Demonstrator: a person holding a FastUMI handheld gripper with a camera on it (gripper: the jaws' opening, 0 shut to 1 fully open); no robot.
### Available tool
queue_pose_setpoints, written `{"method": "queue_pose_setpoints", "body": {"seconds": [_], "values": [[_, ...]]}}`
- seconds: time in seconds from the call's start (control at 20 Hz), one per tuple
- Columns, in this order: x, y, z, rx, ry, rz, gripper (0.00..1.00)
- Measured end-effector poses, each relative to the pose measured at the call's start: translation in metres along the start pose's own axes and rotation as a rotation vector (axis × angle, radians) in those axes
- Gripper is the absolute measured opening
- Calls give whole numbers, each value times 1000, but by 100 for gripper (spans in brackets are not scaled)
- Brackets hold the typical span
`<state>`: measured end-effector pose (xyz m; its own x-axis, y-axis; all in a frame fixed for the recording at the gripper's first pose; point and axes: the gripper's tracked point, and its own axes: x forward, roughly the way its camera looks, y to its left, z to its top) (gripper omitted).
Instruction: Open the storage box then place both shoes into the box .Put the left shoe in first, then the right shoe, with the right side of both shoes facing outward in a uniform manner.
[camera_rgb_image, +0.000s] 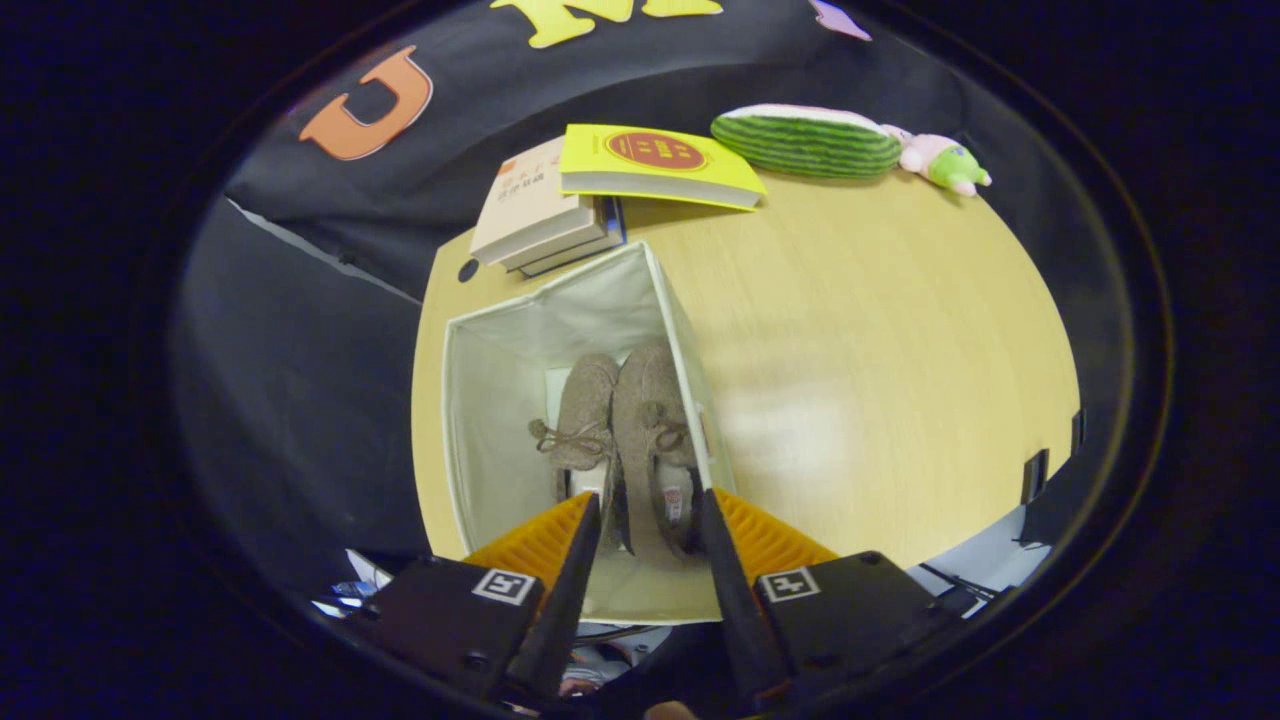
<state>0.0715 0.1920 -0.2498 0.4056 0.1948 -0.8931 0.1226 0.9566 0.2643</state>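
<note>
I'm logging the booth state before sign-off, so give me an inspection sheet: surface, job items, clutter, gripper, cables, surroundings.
Surface: wooden table, bare patch beside the box.
Job's things: storage box open on top; two shoes inside, side by side, toes pointing away from the fingers.
Clutter: stack of books beyond the box, yellow book on top; watermelon plush and small pink-green plush at the far edge.
Gripper: gripper above the box's near side, fingers apart, holding nothing.
Cables: dark wires past the near table edge.
Surroundings: black cloth wall.
</note>
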Motion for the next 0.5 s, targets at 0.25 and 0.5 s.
{"method": "queue_pose_setpoints", "body": {"seconds": [0.25,0.5], "values": [[-41,1,29,-102,-176,-34,92],[-103,1,55,-131,-346,-20,92]]}}
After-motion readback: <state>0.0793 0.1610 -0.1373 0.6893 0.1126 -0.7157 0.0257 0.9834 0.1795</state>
